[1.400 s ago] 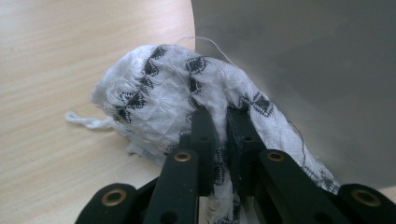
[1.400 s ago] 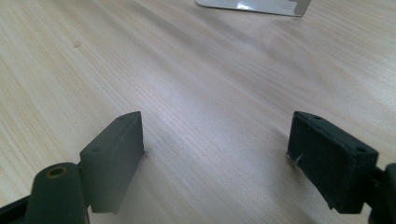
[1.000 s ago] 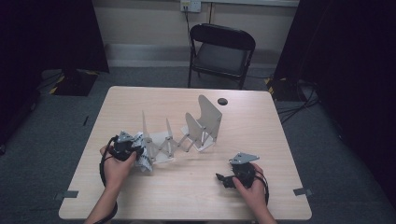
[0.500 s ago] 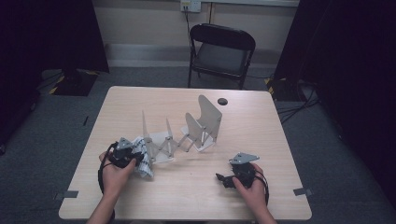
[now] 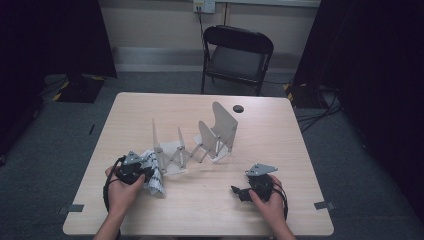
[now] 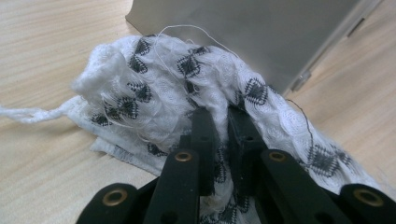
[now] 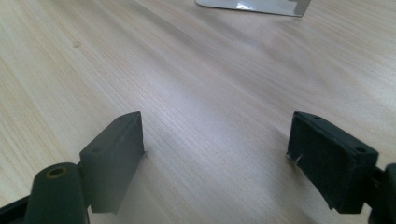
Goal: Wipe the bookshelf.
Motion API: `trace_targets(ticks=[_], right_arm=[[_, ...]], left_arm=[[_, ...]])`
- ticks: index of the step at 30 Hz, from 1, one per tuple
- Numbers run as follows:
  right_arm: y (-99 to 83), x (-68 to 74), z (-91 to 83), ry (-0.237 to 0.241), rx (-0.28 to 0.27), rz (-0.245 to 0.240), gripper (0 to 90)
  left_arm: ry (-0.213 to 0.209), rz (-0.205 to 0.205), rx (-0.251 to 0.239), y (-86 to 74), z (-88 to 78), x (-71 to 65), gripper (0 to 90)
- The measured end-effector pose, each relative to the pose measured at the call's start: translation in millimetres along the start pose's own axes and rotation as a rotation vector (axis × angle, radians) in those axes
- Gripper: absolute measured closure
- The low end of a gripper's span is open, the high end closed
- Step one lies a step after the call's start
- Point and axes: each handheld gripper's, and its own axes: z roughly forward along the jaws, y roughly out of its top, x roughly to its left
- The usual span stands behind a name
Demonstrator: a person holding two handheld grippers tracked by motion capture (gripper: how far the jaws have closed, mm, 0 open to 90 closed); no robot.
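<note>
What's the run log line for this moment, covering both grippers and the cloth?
left gripper: shut on patterned cloth beside metal rack | right gripper: open, nothing between jaws, over table

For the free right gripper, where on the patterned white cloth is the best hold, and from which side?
Probably the bunched fold of the cloth away from where the left gripper is shut on it. The heap stands up off the table, so jaws can close across it. The grey rack stands right behind it, so the open right gripper should come low from the person's side.
</note>
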Motion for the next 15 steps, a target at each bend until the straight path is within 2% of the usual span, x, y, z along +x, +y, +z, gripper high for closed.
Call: trace_targets(ticks=[7, 10, 15], right_arm=[[0.0, 0.0, 0.0, 0.0, 0.0, 0.0, 18.1], [0.0, 0.0, 0.0, 0.0, 0.0, 0.0, 18.1], [0.0, 0.0, 0.0, 0.0, 0.0, 0.0, 18.1]], left_arm=[[0.0, 0.011, 0.003, -2.4, -2.5, 3.4, 80.6], [0.0, -0.005, -0.004, -1.1, 1.6, 5.0, 77.1], [0.02, -0.011, -0.01, 5.6, 7.7, 13.3, 77.3]])
